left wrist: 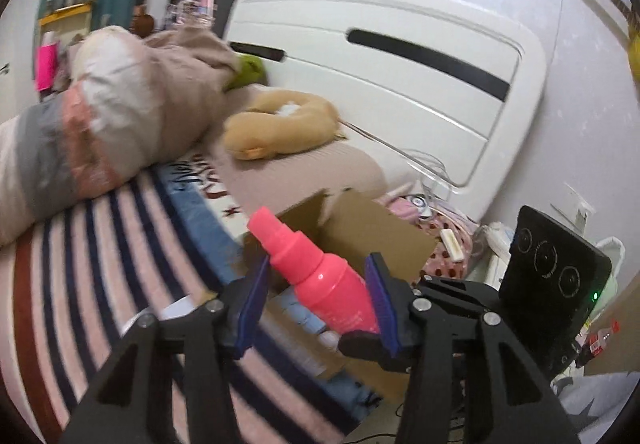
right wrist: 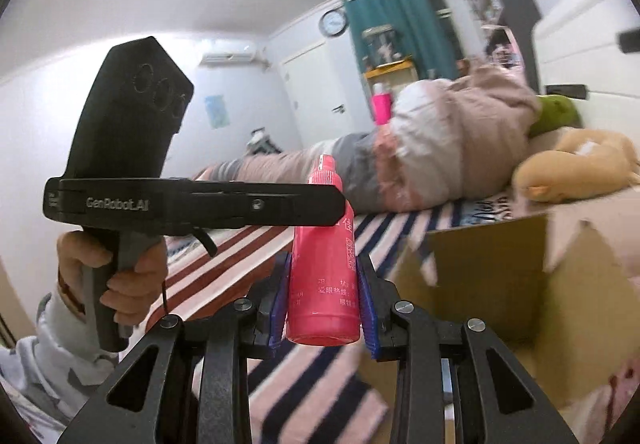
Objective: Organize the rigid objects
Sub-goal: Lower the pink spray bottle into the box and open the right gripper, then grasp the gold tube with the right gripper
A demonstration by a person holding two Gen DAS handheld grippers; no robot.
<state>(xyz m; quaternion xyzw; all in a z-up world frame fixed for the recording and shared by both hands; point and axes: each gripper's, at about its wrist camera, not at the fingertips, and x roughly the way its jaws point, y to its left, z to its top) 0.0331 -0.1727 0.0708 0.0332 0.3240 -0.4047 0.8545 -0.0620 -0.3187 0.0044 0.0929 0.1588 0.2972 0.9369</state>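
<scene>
A pink plastic bottle [right wrist: 323, 284] with printed text stands upright between the blue pads of my right gripper [right wrist: 324, 296], which is shut on its lower body. In the left wrist view the same bottle [left wrist: 320, 276] lies between the jaws of my left gripper [left wrist: 316, 292], which stand wider than the bottle and do not clamp it. The right gripper's tip [left wrist: 372, 348] holds the bottle's base there. The left gripper's body [right wrist: 192, 204] crosses in front of the bottle's neck. An open cardboard box [left wrist: 376, 232] stands on the bed just behind the bottle, also in the right wrist view [right wrist: 500, 276].
A striped bedspread [left wrist: 100, 284] covers the bed. A rolled quilt [left wrist: 100, 116], a tan neck pillow [left wrist: 280, 124] and a green plush [left wrist: 248, 70] lie near the white headboard [left wrist: 400, 56]. Several small items [left wrist: 452, 244] clutter the bedside. Another pink bottle [right wrist: 380, 106] stands far back.
</scene>
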